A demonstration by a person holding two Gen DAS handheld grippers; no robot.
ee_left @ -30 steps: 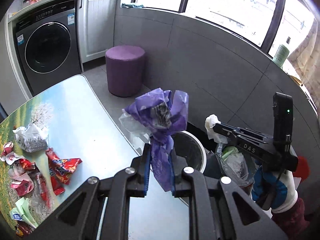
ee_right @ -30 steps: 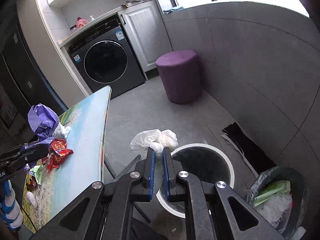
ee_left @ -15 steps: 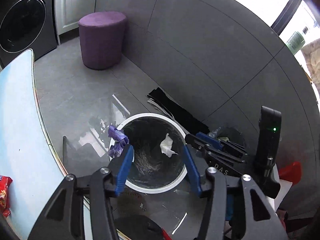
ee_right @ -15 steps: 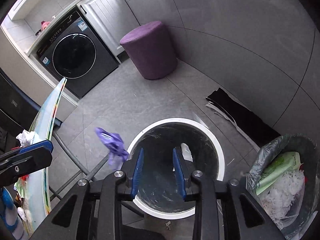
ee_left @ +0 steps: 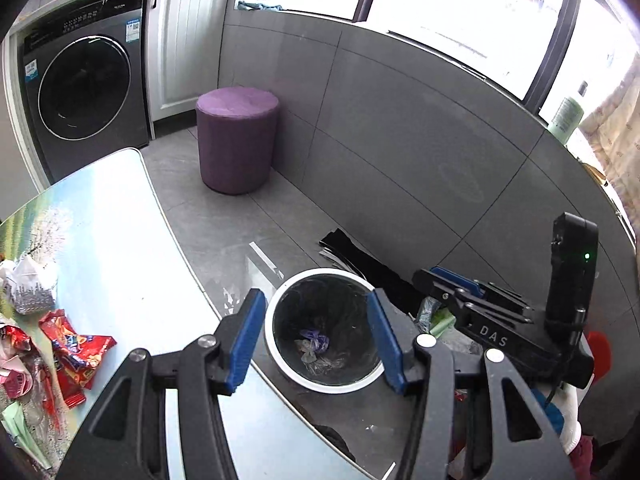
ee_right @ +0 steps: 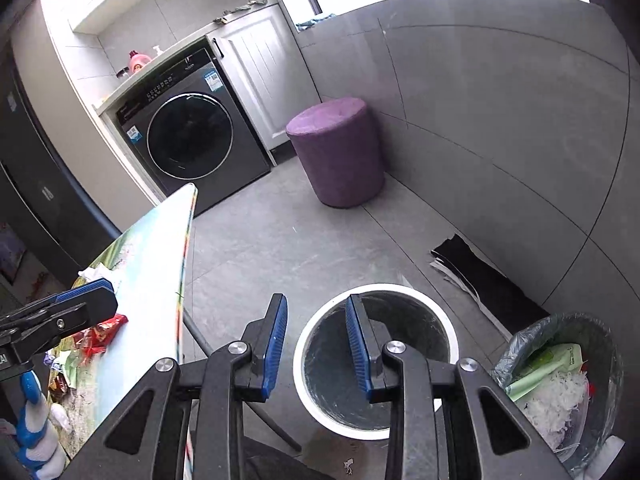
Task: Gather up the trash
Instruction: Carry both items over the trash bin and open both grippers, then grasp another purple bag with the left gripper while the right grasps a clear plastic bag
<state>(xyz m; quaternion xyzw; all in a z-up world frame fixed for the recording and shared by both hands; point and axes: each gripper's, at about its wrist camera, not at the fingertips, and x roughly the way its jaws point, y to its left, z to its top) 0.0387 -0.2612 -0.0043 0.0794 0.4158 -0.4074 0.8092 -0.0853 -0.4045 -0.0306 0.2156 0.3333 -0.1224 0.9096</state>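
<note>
Both claws hang empty above the white-rimmed bin (ee_left: 326, 384): the left claw (ee_left: 316, 344) gapes wide, the right claw (ee_right: 316, 350) narrower. A purple wrapper (ee_left: 314, 338) lies at the bin's bottom, perhaps with clear scraps. Red wrappers (ee_left: 74, 354) litter the counter (ee_left: 120, 240).

Left gripper (ee_left: 316, 344) jaws apart and empty above white-rimmed bin (ee_left: 280, 360) with purple wrapper (ee_left: 314, 338) inside, red wrappers (ee_left: 76, 352) on table (ee_left: 132, 264), right gripper (ee_left: 436, 280) beside bin.
</note>
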